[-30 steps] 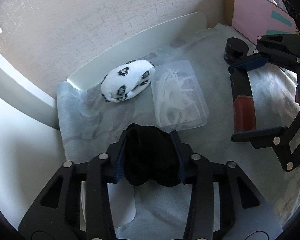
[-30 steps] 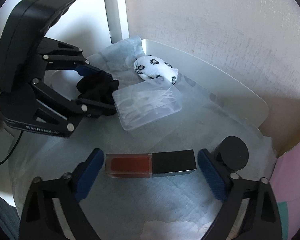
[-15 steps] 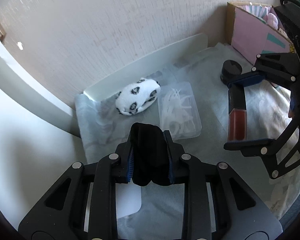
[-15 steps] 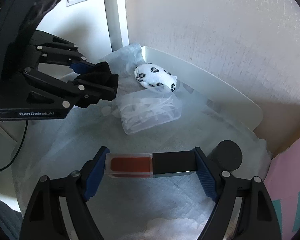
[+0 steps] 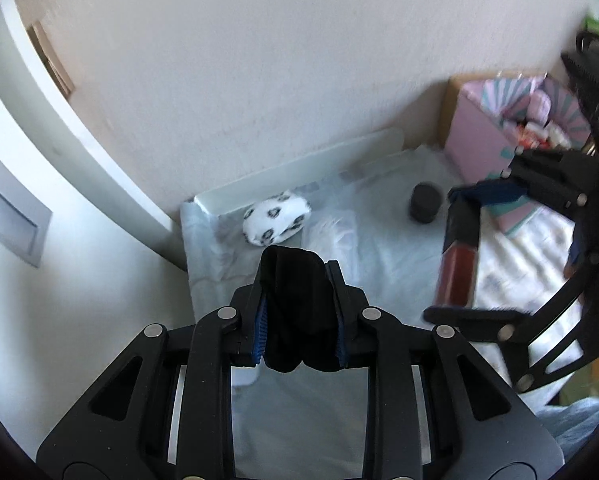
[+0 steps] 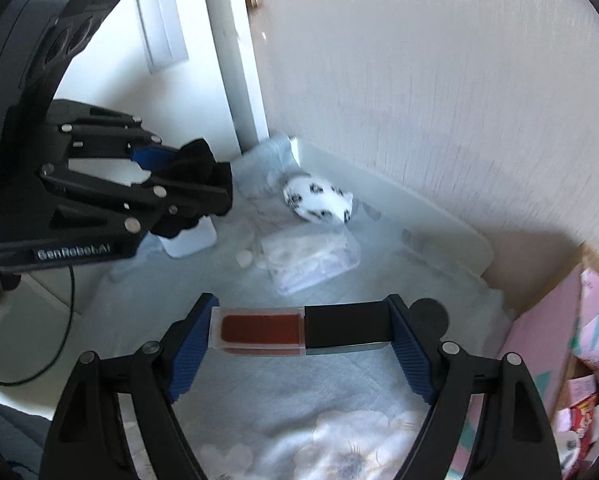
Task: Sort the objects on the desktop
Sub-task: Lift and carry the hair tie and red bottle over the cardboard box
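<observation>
Between the left gripper's fingers: black sock (image 5: pixel 299 312), bunched, pinched by both blue pads
Left gripper (image 5: pixel 299 320): nearly closed on the sock, raised above the pale cloth (image 5: pixel 379 264)
Right gripper (image 6: pixel 299 332): about half open, clamped lengthwise on the lip gloss tube (image 6: pixel 299 330), one pad on each end
Lip gloss tube: red clear body toward the left pad, black cap toward the right pad, held level above the cloth
Ahead of the right gripper: clear plastic box (image 6: pixel 311 258) on the cloth; beyond it the spotted white sock (image 6: pixel 319 200), just beside a white board (image 6: pixel 419 216) against the wall
Just past the right pad: black round cap (image 6: pixel 429 314)
Far right of the right gripper: pink box (image 6: pixel 547 344), open-topped, holding packets
Left of the left gripper: cloth edge, then white wall close by
</observation>
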Available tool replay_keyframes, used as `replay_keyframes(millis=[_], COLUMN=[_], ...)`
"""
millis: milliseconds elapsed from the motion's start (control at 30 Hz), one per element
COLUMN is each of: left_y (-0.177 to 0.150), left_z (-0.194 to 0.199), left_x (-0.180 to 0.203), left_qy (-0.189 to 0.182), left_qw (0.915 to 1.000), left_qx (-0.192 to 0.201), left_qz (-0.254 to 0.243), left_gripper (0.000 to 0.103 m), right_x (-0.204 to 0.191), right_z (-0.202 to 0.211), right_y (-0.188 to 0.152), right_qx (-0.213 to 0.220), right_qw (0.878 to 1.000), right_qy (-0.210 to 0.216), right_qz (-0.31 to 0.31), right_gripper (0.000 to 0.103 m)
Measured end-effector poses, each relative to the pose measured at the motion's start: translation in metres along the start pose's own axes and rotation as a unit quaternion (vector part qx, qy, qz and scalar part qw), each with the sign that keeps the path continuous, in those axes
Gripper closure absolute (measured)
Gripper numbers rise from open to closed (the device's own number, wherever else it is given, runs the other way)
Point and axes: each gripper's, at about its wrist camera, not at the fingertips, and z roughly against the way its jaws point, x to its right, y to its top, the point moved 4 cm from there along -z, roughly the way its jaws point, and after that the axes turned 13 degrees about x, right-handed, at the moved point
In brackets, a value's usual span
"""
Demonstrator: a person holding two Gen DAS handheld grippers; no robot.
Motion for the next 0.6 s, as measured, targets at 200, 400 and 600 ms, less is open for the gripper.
replay_keyframes(millis=[200,400,600], left_y=[0.026,0.061,0.096], left_z=[0.021,0.031,0.037], left_x=[0.028,0.071,0.105], left_qy=[-0.010,-0.036,-0.063], left_qw=[0.9998,0.9987,0.9962], left_qx=[0.006,0.031,0.049], left_qz=[0.015,-0.018,-0.035], left_gripper=[0.080,0.080,0.080], right_x=[0.003,0.031,0.074], right_z=[0.038,0.090,0.135], right_y=[0.010,0.018,0.019], right_qx=[0.006,0.012,0.019], right_qw=[1.000,0.997,0.990], right_qy=[-0.022,-0.072,-0.129], right_qz=[-0.008,-0.018,-0.049], right_gripper=[0.023,0.023,0.023])
